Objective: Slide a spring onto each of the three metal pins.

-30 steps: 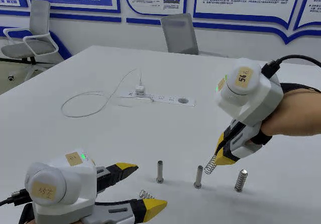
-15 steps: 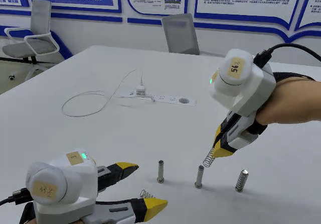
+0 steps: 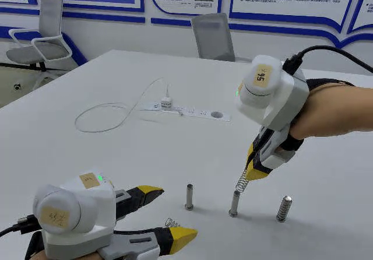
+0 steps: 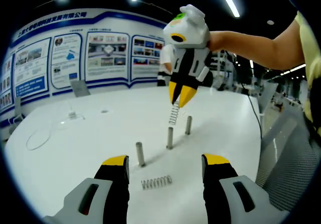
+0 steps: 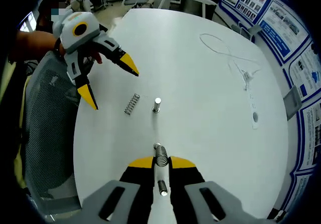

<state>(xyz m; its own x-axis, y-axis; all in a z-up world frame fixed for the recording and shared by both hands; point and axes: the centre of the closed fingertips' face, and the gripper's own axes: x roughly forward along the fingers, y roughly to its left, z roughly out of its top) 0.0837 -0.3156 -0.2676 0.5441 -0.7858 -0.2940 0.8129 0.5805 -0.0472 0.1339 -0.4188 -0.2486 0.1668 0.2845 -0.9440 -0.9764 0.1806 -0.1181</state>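
Observation:
Three metal pins stand in a row on the white table (image 3: 116,155). The left pin (image 3: 189,197) (image 5: 157,104) and the middle pin (image 3: 234,203) (image 4: 170,137) are bare. The right pin (image 3: 284,208) (image 4: 188,125) wears a spring. My right gripper (image 3: 250,172) (image 5: 161,162) is shut on a spring (image 3: 242,182) (image 5: 160,156) that hangs tilted, its lower end just above the middle pin's top. A loose spring (image 3: 171,222) (image 4: 156,182) lies flat in front of the left pin. My left gripper (image 3: 169,213) (image 4: 165,161) is open, its jaws either side of that loose spring and above it.
A white power strip (image 3: 195,113) with a looped white cable (image 3: 116,111) lies further back on the table. Grey chairs (image 3: 213,37) stand beyond the far edge. A mesh chair (image 5: 47,133) sits at the near edge by the person.
My right gripper has shifted slightly left and up with its spring, bringing the spring's lower end over the middle pin. The left gripper and loose spring have stayed put.

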